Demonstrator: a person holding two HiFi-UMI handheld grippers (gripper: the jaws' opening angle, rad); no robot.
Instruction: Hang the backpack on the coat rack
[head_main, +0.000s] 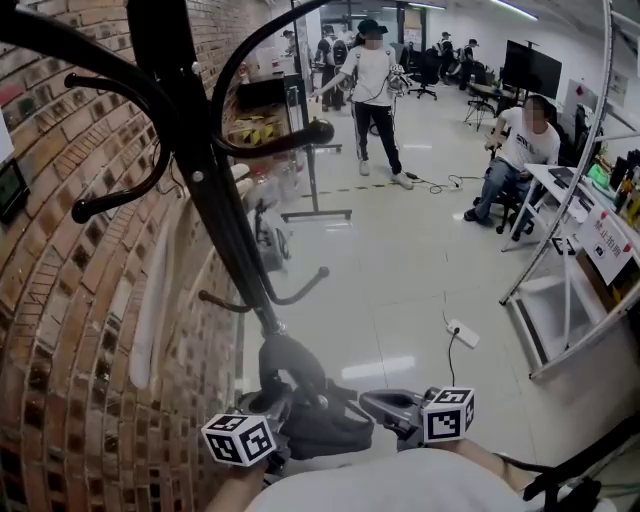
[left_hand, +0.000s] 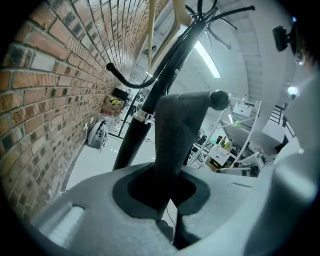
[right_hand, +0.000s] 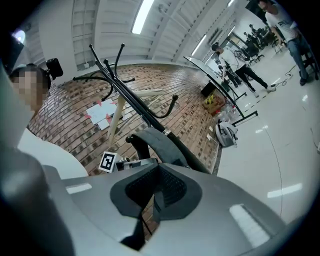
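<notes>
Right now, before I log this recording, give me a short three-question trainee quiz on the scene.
1. True or false: the strap lies over a hook of the rack.
2. The wall beside the rack is: A brick, B glass, C tile.
3. What does the left gripper hold?
Key: 1 true; 2 A; 3 the strap.

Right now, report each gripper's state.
Left gripper: closed on the backpack strap.
Right gripper: closed, apparently on a thin strap.
</notes>
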